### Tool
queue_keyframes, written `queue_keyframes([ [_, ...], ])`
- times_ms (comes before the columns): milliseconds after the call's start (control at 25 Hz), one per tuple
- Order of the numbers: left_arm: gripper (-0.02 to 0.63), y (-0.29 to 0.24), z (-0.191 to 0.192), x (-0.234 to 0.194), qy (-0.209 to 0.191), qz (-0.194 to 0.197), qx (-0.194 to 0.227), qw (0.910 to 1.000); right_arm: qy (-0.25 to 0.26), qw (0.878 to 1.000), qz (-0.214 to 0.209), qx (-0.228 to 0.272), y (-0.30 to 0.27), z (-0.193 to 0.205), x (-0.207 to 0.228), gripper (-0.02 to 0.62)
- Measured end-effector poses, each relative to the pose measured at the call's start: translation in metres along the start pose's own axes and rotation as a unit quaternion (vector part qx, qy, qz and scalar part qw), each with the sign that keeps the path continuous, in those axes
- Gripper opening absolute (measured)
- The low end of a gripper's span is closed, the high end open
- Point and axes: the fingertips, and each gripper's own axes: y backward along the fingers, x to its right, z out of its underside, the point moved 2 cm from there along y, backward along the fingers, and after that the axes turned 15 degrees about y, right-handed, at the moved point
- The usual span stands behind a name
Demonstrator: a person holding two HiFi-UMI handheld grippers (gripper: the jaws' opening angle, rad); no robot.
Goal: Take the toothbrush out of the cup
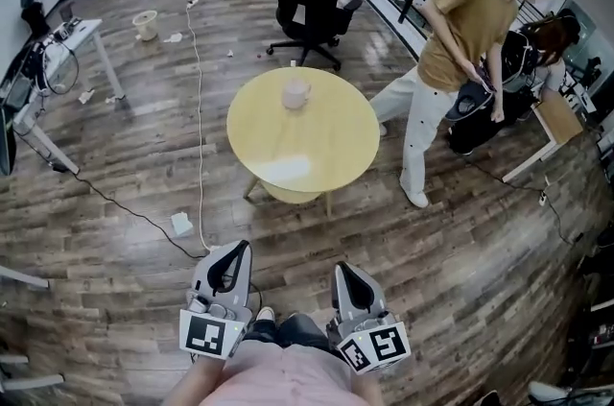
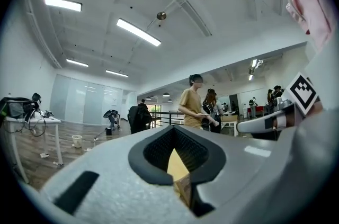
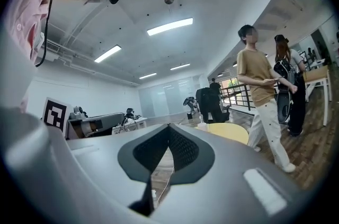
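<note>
both grippers are facing the round tabletop (image 1: 331, 150), jaws closed, empty.
the left gripper (image 1: 234, 252) and right gripper (image 1: 346, 274) are hanging well short of the tabletop; the cup (image 1: 295, 93) is standing on its far half, the toothbrush (image 1: 294, 65) poking up as a thin stub.

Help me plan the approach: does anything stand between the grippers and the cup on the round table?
Nothing visible does. Between the left gripper and right gripper and the cup lie only open floor and the bare near half of the table. The white cable and the standing person are off to the sides.
</note>
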Motion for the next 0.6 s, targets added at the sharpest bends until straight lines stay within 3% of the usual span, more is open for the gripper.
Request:
queue_keyframes([
  [360, -0.003, -0.102, -0.007, -0.014, -0.003, -0.038, 0.043, 0.9983, 0.013, 0.999, -0.039, 0.008, -0.079, -0.004, 0.091, 0.008],
  [600, -0.003, -0.144, -0.014, -0.039, 0.009, -0.067, 0.051, 0.9964, 0.011, 0.998, -0.057, 0.005, -0.128, -0.01, 0.123, 0.008],
])
